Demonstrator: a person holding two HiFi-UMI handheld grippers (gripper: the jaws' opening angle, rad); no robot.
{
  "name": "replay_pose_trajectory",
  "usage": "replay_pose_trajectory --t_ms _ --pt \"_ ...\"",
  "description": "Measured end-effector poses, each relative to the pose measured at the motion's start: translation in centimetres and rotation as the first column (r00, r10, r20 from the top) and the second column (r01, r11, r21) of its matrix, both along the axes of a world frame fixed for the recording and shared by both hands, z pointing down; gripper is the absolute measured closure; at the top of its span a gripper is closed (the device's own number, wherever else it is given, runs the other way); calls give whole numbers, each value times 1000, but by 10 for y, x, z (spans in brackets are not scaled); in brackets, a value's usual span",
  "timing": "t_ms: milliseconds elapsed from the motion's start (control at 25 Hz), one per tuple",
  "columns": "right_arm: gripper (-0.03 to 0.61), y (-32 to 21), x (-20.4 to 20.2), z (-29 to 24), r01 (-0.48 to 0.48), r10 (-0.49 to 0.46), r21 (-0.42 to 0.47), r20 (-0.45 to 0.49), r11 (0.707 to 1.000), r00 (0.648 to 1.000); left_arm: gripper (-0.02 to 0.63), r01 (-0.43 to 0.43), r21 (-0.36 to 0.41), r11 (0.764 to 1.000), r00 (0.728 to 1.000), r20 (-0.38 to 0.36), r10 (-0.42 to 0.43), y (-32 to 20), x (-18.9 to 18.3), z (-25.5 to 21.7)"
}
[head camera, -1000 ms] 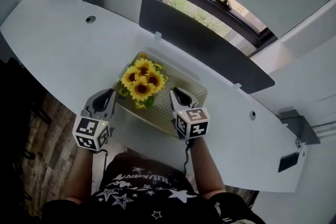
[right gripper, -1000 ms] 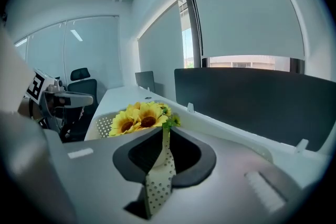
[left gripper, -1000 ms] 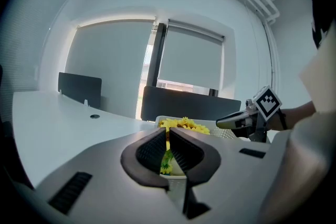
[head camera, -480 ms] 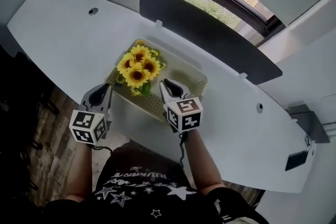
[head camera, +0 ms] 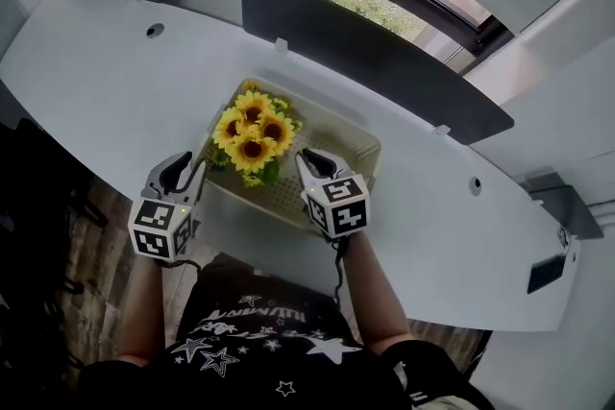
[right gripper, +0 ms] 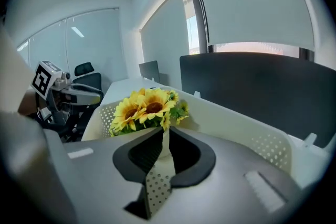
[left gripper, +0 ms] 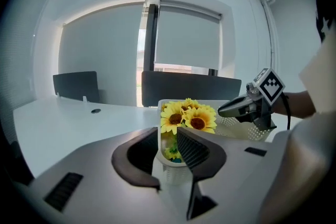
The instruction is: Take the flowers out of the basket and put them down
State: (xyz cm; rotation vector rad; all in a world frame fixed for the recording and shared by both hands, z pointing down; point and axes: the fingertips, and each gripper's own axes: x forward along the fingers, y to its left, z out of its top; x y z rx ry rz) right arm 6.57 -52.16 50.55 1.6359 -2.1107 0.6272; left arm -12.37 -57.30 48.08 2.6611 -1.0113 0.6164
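A cream perforated plastic basket (head camera: 338, 152) is sitting on the pale, curved counter (head camera: 115, 82), and everything here is being placed against it. A bunch of yellow sunflowers with dark centres and green leaves (head camera: 252, 134) is resting inside the basket at its left end, with the heads facing up and rising above the rim.

The left tool (head camera: 185, 170) is hovering at the basket's near-left corner. Its jaws have just been opening and are now standing apart. In the left gripper view, the rounded corner of the basket (left gripper: 170, 173) is sitting in the gap of the left tool (left gripper: 167, 139), with space showing beside the left-hand pad. The sunflowers (left gripper: 189, 115) are showing just beyond that gap, inside the corner wall and above it, and a few lower leaves are visible behind the rim.

The right tool (head camera: 312, 160) is reaching over the basket's near long wall, just right of the bunch. In the right gripper view, its jaws (right gripper: 163, 144) are pressing together on the thin perforated wall, which is running up between the pads. The sunflowers (right gripper: 144, 107) are standing just past the tips and slightly to their left, apart from them.

From the head view, the bunch is lying between the two tools, a little beyond their tips and nearer the left one. A dark divider panel (head camera: 375, 62) is standing along the counter's far edge behind the basket.
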Motion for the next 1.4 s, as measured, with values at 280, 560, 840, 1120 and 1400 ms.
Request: replay_pose_trajectory --t_ms 280,560,840,1120,1400 --pt "563 -14 6 12 -39 38 -37 -39 999 999 480 -83 -72 994 996 20 85 -18 5 19" --pt "561 -10 3 45 30 -45 -159 -90 987 995 480 -127 -121 984 989 63 136 -22 17 39" --pt "423 -15 -18 62 161 -190 -195 -143 968 971 487 -119 -136 984 991 41 126 -28 20 42" --pt "317 -19 -32 81 285 -315 -171 -182 943 932 549 -65 -173 983 997 16 69 -30 17 43" --pt "138 -36 -49 96 336 -355 -125 -191 933 915 563 -28 -182 983 1000 -3 28 -32 15 42"
